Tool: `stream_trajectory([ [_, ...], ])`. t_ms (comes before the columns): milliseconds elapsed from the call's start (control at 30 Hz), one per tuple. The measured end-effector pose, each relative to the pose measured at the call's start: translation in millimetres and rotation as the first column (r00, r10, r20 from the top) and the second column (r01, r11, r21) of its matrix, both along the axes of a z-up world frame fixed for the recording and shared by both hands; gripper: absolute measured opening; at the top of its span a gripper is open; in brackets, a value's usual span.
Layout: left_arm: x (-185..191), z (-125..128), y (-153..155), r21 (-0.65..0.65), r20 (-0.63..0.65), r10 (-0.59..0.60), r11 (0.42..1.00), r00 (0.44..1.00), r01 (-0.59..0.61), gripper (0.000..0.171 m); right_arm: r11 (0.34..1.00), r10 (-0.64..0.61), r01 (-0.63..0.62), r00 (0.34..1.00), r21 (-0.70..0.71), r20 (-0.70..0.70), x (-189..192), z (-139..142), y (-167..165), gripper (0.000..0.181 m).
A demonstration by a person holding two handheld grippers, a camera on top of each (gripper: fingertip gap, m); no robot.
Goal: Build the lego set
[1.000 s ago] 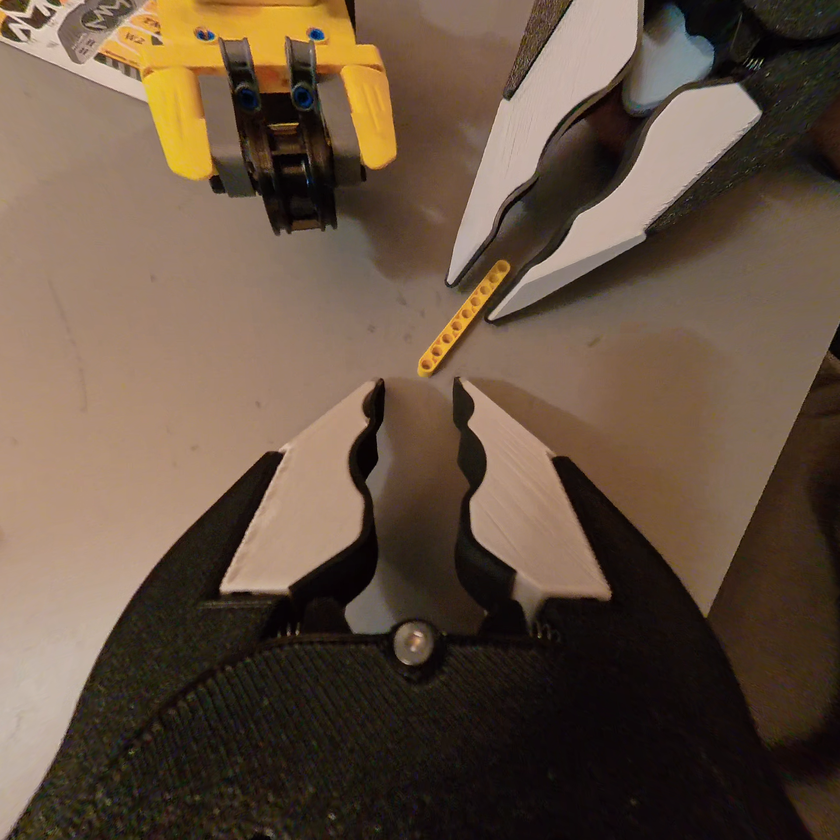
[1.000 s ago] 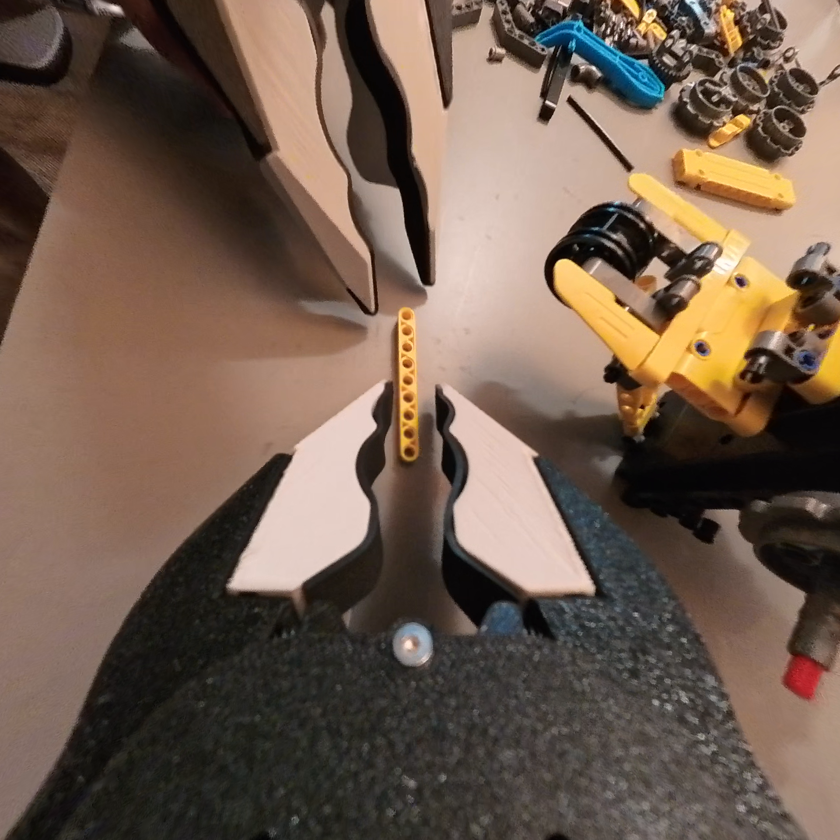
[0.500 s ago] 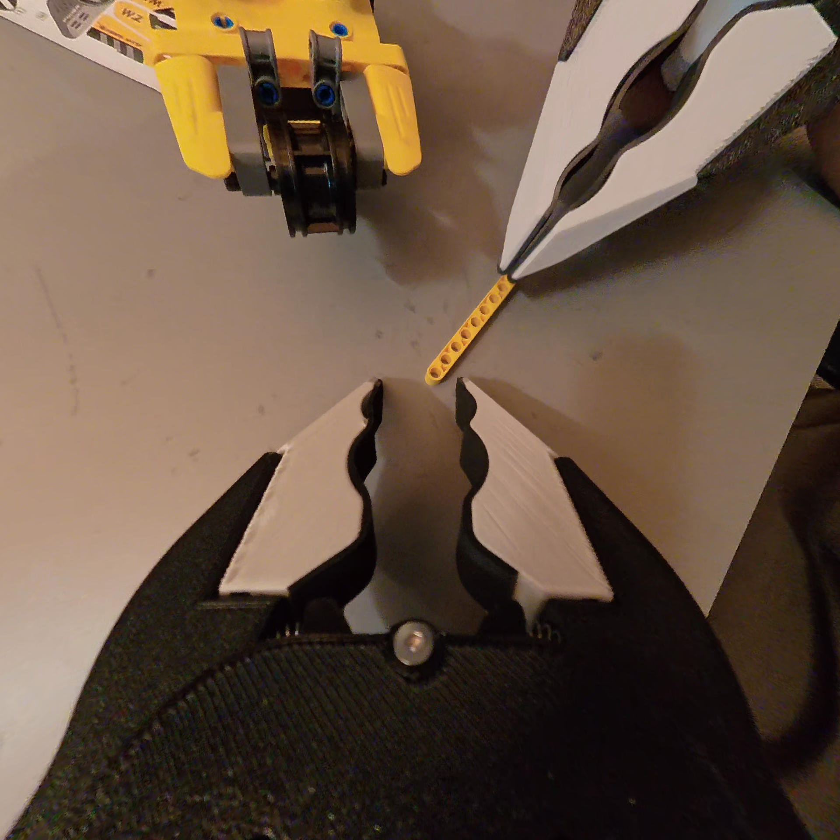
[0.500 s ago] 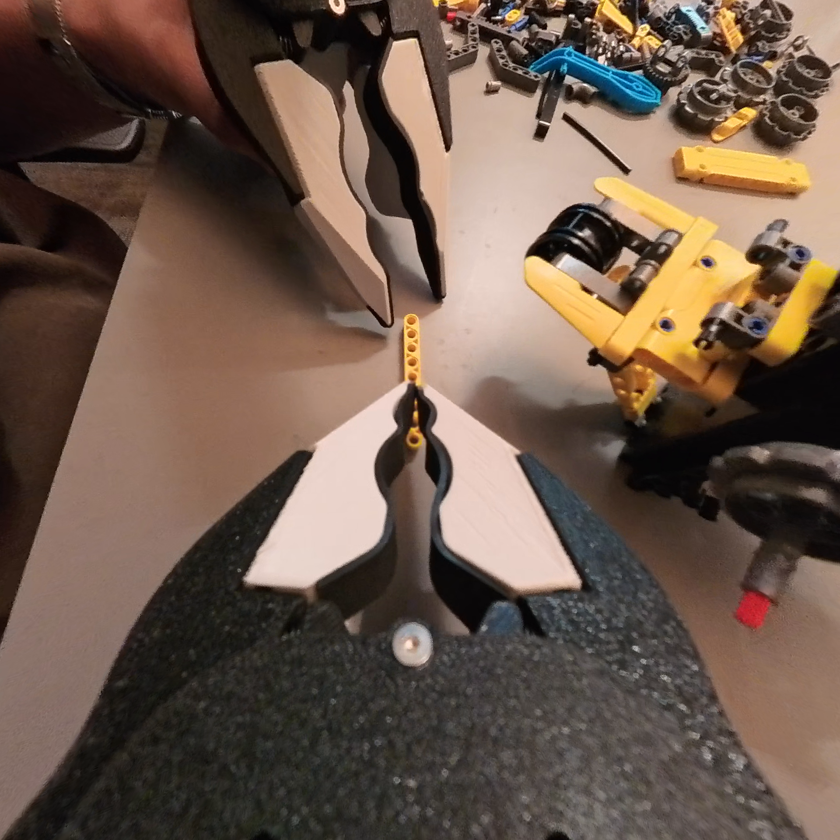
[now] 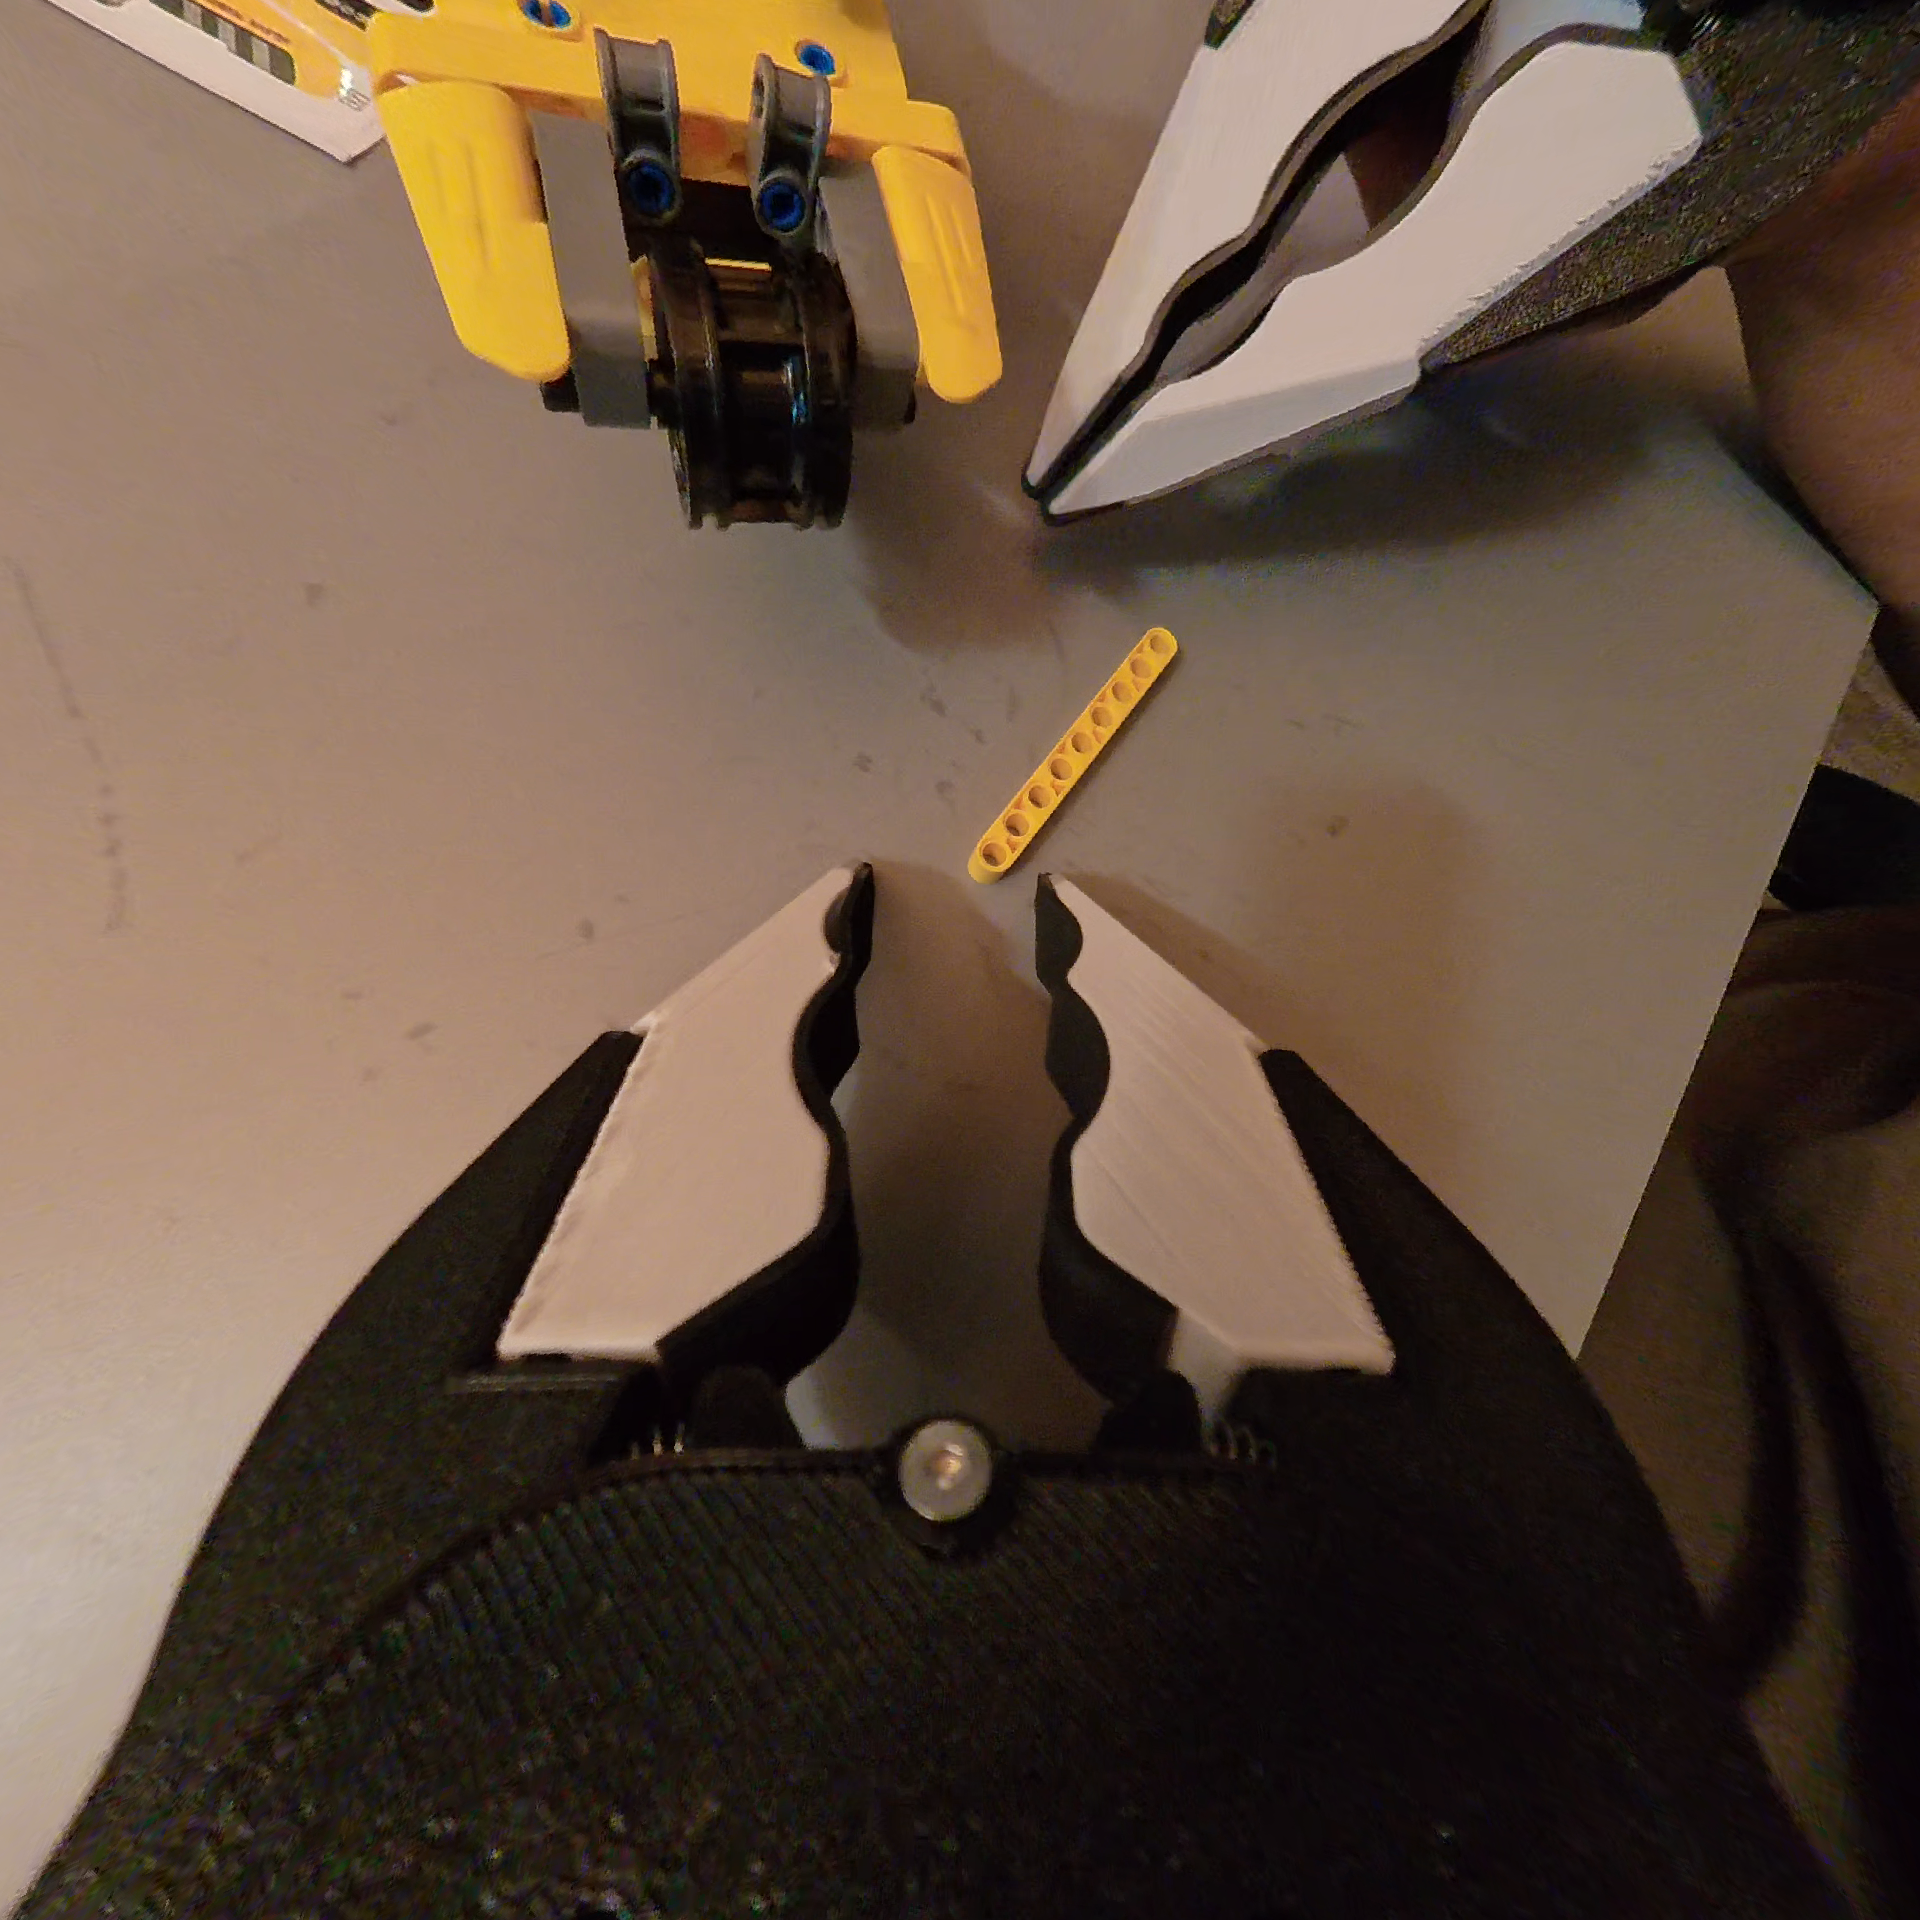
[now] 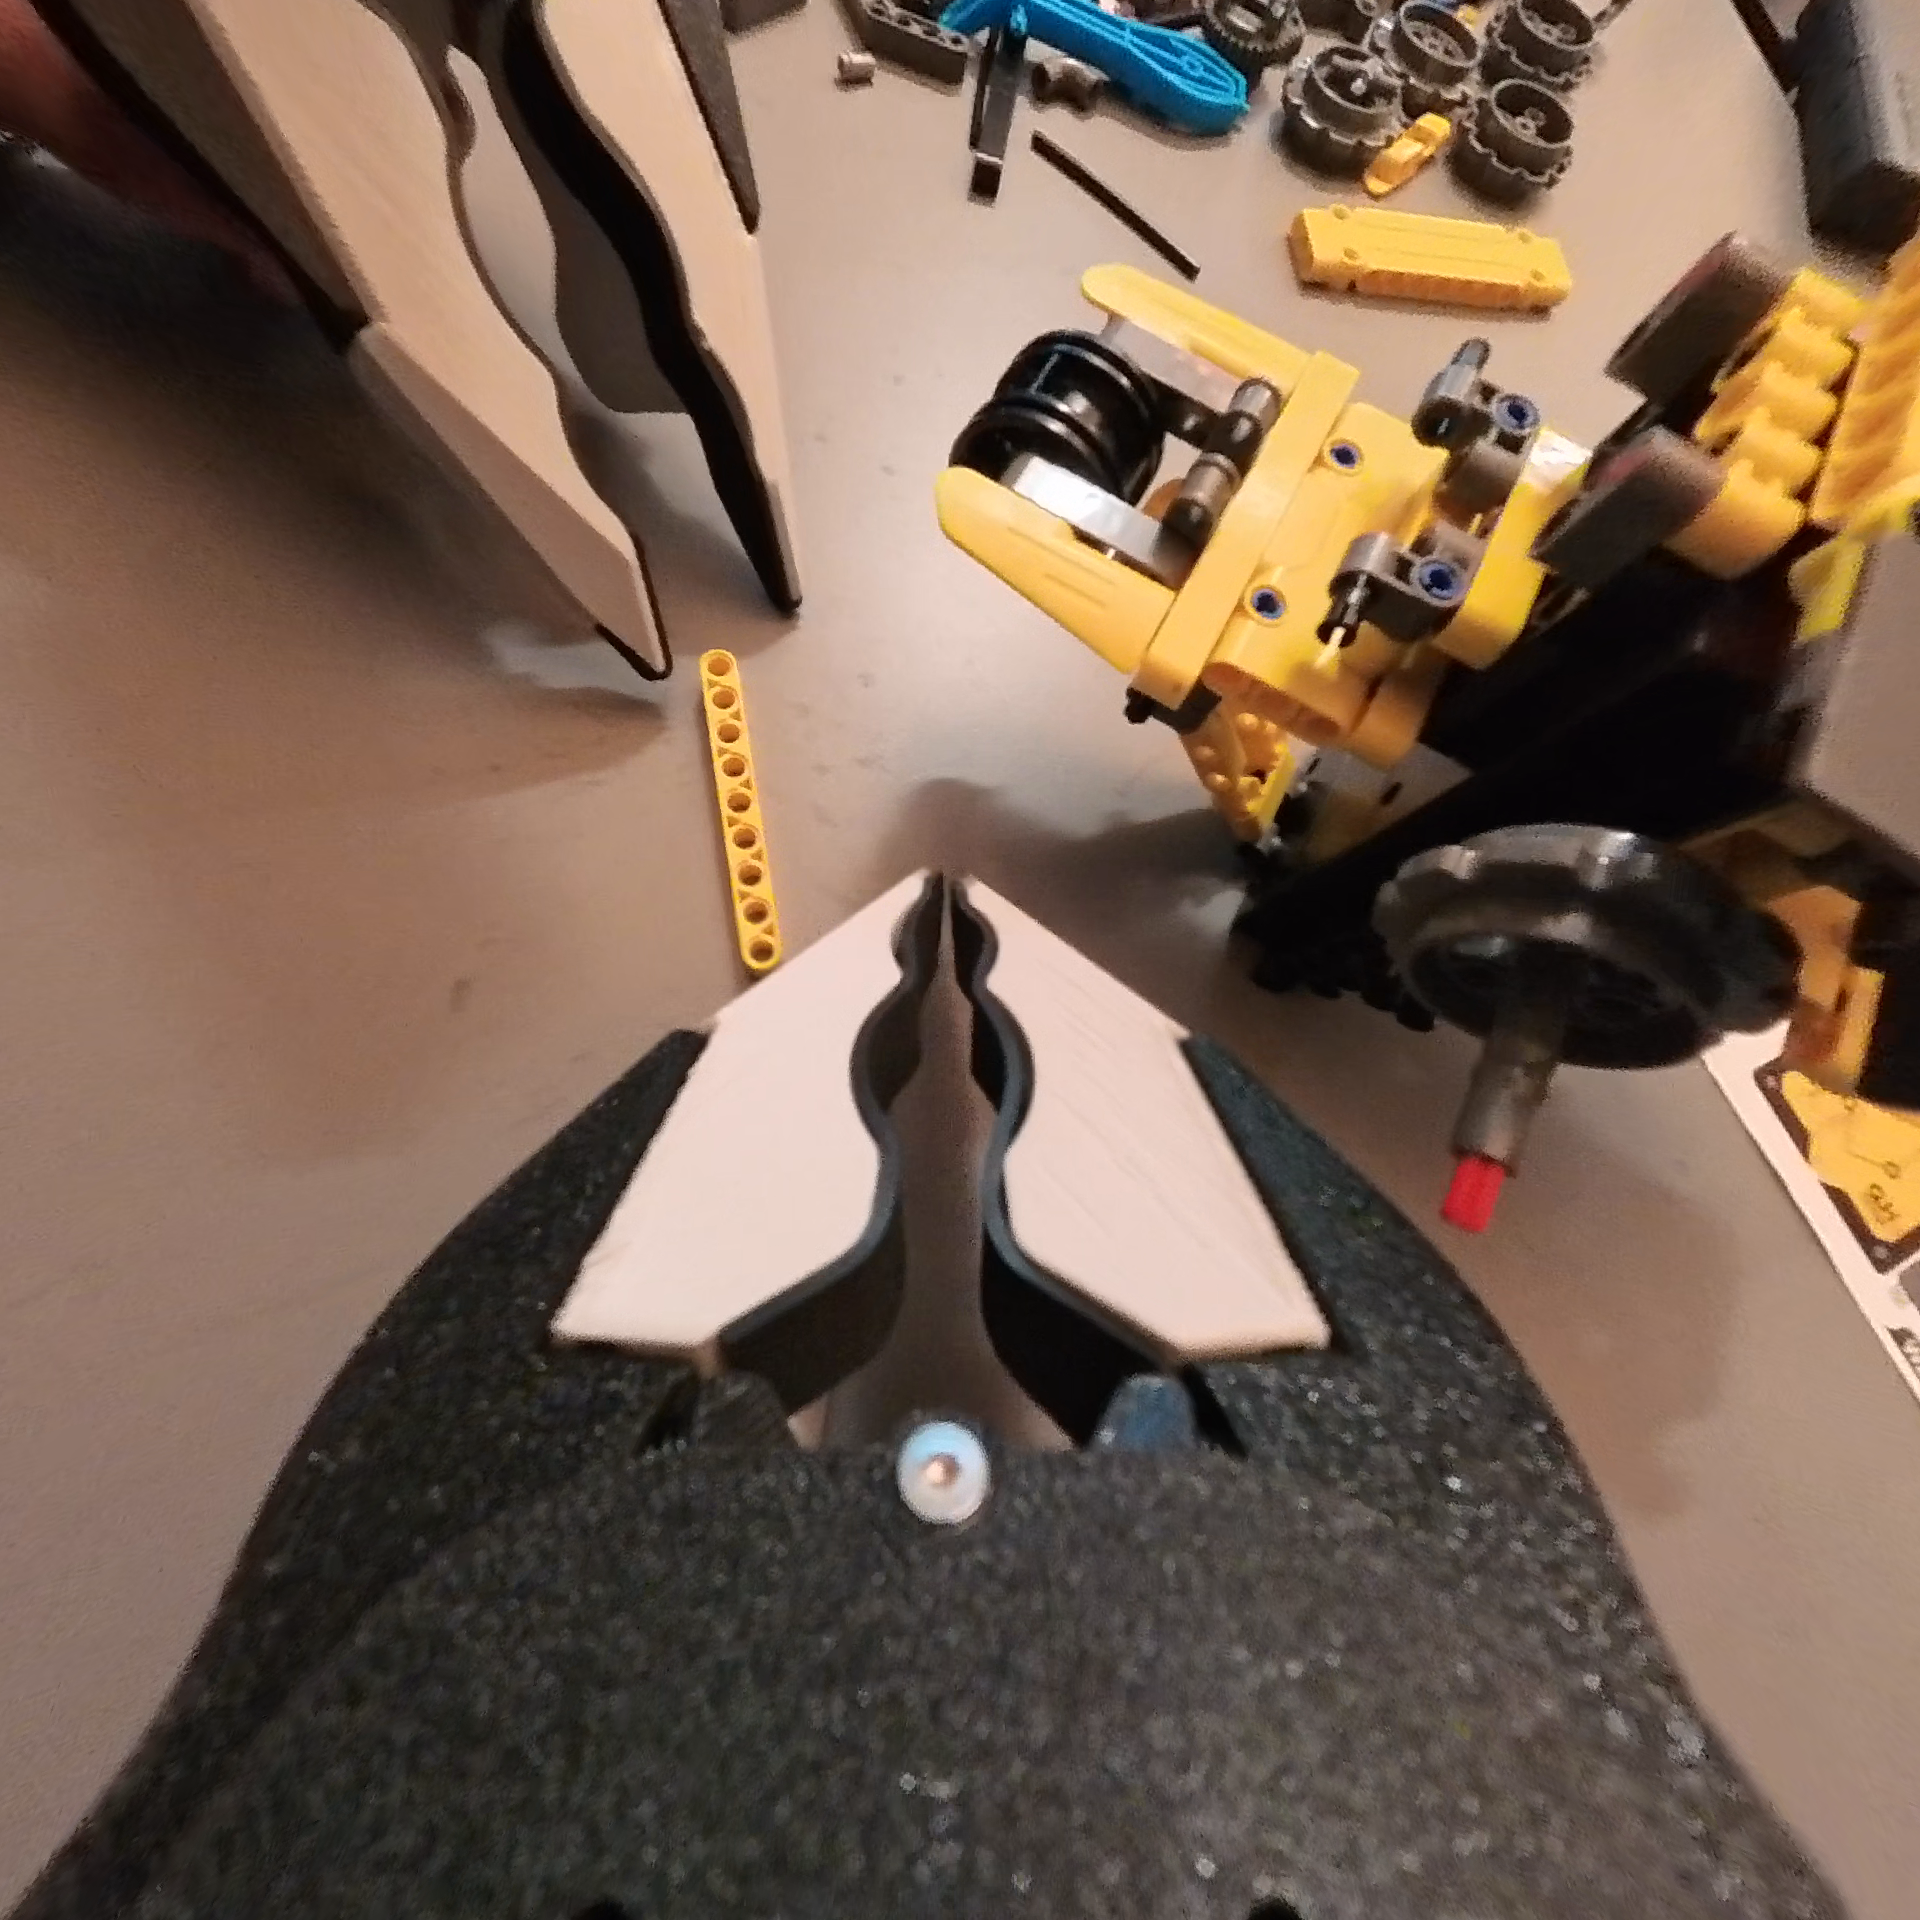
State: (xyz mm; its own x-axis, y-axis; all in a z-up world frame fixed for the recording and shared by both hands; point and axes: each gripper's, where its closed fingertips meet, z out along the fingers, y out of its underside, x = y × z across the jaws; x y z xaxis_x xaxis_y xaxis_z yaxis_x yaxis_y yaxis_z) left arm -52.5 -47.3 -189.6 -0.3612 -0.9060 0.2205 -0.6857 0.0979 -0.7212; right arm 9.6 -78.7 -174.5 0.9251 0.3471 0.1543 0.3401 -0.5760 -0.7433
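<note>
A thin yellow beam with a row of holes (image 5: 1072,756) lies flat on the grey table, also in the right wrist view (image 6: 739,808). My left gripper (image 5: 954,881) is open and empty, its tips just short of the beam's near end; it shows in the right wrist view (image 6: 717,623) too. My right gripper (image 6: 943,881) is shut and empty, just right of the beam's end; in the left wrist view (image 5: 1039,494) it hovers clear of the beam's far end. A yellow and black brick-built vehicle (image 5: 686,239) (image 6: 1382,613) stands beside them.
Loose parts lie at the far side in the right wrist view: dark wheels (image 6: 1423,83), a blue piece (image 6: 1122,62), a yellow panel (image 6: 1425,258), a black rod (image 6: 1112,206). A printed sheet (image 5: 239,73) (image 6: 1860,1174) lies by the vehicle. The table edge (image 5: 1704,997) runs close on the right. The left gripper's tips are roughly 8 cm from the right gripper's.
My right gripper closed around the beam's end, then pulled back shut and empty; the beam stays on the table. My left gripper stayed open and barely moved.
</note>
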Motion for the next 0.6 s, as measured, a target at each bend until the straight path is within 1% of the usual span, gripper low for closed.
stream_trajectory([
  [200,0,0,0,-0.002,-0.001,0.000,1.000,1.000,0.000,0.025,1.000,0.005,-0.005,1.000,0.014,-0.022,-5,3,3,0.005],
  [333,-1,2,-1,-0.053,-0.012,-0.012,0.999,1.000,0.011,0.027,0.998,0.027,-0.023,0.997,0.061,-0.066,-16,13,7,0.009],
  [400,-1,2,-1,-0.074,-0.018,-0.013,0.997,1.000,0.012,0.026,0.997,0.031,-0.025,0.996,0.072,-0.081,-19,16,7,0.011],
  [500,0,2,-1,-0.086,-0.021,-0.010,0.996,1.000,0.008,0.024,0.997,0.004,0.003,0.995,0.081,-0.097,-19,17,8,0.019],
  [533,0,4,0,-0.079,-0.008,-0.008,0.997,1.000,0.008,0.024,0.997,-0.015,0.022,0.995,0.080,-0.097,-18,16,7,0.023],
  [600,1,16,0,-0.081,0.068,-0.006,0.997,0.998,0.012,0.026,0.995,-0.063,0.070,0.994,0.077,-0.084,-12,13,4,0.024],
])
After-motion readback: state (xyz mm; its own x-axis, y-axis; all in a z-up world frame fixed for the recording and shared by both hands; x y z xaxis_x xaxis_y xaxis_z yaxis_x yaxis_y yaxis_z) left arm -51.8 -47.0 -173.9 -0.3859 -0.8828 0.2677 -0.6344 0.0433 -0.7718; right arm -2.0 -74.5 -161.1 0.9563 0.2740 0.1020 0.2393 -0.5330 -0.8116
